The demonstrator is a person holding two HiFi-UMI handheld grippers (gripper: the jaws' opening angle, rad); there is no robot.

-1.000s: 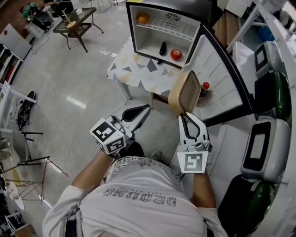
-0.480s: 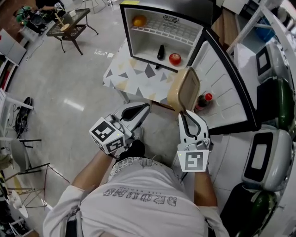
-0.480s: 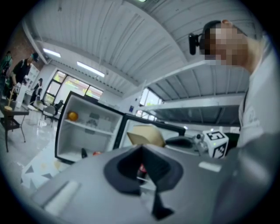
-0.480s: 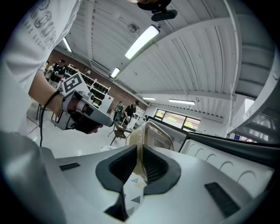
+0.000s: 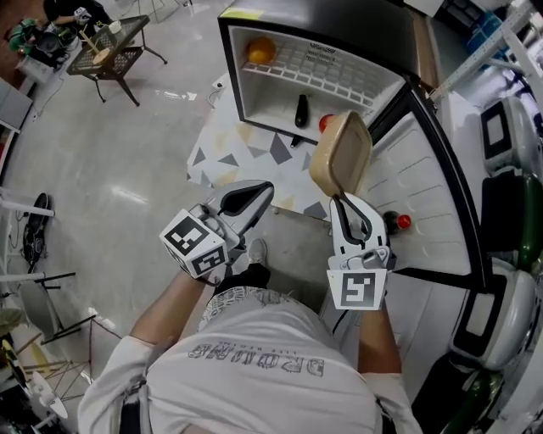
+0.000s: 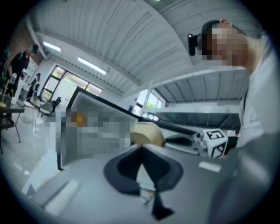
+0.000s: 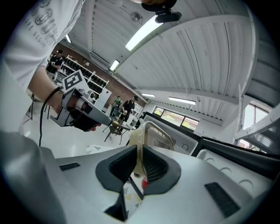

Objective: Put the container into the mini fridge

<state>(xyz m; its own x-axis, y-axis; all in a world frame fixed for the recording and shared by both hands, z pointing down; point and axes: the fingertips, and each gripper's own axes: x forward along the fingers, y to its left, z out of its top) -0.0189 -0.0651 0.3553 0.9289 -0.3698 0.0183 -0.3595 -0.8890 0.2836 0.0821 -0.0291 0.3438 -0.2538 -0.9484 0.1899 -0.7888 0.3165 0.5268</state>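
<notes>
**Head view:** A person stands before one open mini fridge (image 5: 254,21) holding two grippers. The right gripper (image 5: 342,199) grasps one beige container (image 5: 341,154) by its lower edge. The container stands on edge in the air, just outside the fridge opening and beside the swung-open door (image 5: 424,169). The left gripper (image 5: 261,190) hangs to the left, clenched on nothing, above one small table (image 5: 242,148) with a triangle pattern. Inside the fridge are one orange (image 5: 260,51) on the wire shelf (image 5: 322,63), one dark bottle (image 5: 301,110) below it, and one red fruit (image 5: 325,122) half hidden behind the container. One red-capped bottle (image 5: 399,223) sits in the door.

**Left gripper view:** The two jaws meet at their tips, with nothing between them. Beyond them shows the container, and to its right the marker cube of the other gripper.

**Right gripper view:** The two jaws are clamped on the container's thin rim, and the container rises upright from between the ribbed pads (image 7: 124,168). The fridge's dark edge lies behind it. At left, the person's hand (image 7: 81,120) holds the other gripper.
</notes>
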